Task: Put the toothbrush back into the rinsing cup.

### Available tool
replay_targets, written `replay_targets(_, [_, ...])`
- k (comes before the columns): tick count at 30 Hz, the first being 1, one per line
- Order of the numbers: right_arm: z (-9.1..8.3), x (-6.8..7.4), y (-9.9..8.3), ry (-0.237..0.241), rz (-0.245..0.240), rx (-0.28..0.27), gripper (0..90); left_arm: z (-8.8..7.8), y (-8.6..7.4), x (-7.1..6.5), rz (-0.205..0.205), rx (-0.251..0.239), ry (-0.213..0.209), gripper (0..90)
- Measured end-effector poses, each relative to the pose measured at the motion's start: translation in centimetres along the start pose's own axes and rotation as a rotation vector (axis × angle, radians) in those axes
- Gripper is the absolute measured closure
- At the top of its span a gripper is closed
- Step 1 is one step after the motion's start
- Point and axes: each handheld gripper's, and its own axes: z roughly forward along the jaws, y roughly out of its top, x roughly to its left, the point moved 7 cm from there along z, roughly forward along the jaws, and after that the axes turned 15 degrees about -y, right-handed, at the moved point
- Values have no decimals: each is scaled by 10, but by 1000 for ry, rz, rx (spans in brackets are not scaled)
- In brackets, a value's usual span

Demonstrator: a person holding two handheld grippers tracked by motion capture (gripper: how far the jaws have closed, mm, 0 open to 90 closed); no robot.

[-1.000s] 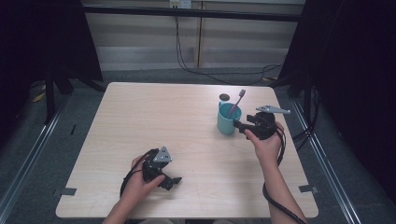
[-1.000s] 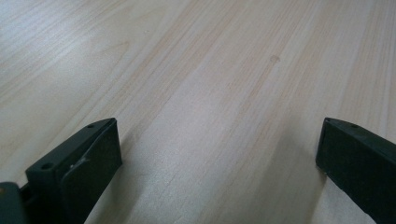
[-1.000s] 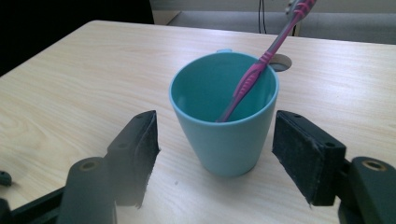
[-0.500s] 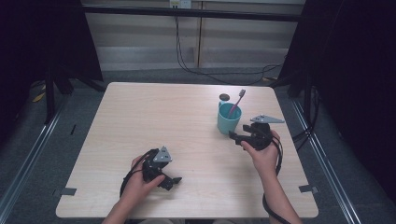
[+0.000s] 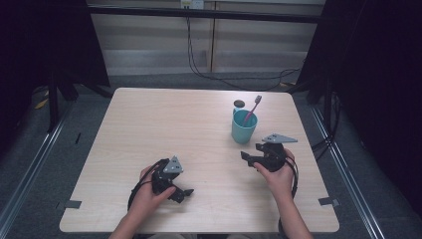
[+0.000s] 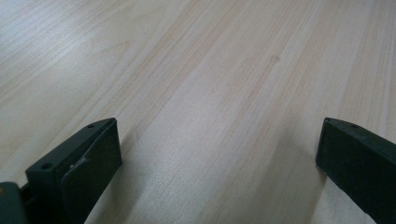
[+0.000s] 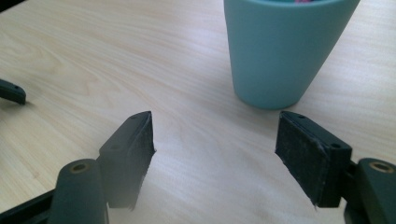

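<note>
A teal cup (image 5: 244, 127) stands upright on the right half of the wooden table (image 5: 164, 124), with a pink toothbrush (image 5: 253, 108) leaning in it. My right gripper (image 5: 250, 152) lies low over the table just in front of the cup, held in a hand. Its jaws are open and nothing is between them. In the right gripper view the cup (image 7: 280, 46) stands just beyond the open right gripper (image 7: 215, 126), apart from it. My left gripper (image 5: 185, 194) rests near the table's front edge. In its own view the left gripper (image 6: 219, 135) is open over bare wood.
A small dark round object (image 5: 239, 103) lies on the table behind the cup. Dark curtains hang on both sides. Cables run along the floor past the table's far edge. Metal rails flank the table on the floor.
My right gripper has drawn back from beside the cup toward the near side and sunk toward the table. The left gripper has stayed put.
</note>
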Motion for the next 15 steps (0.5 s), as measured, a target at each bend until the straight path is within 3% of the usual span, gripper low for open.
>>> replay_targets(15, [8, 14, -27, 23, -34, 54, 275, 0, 0, 0, 1, 0, 0, 0])
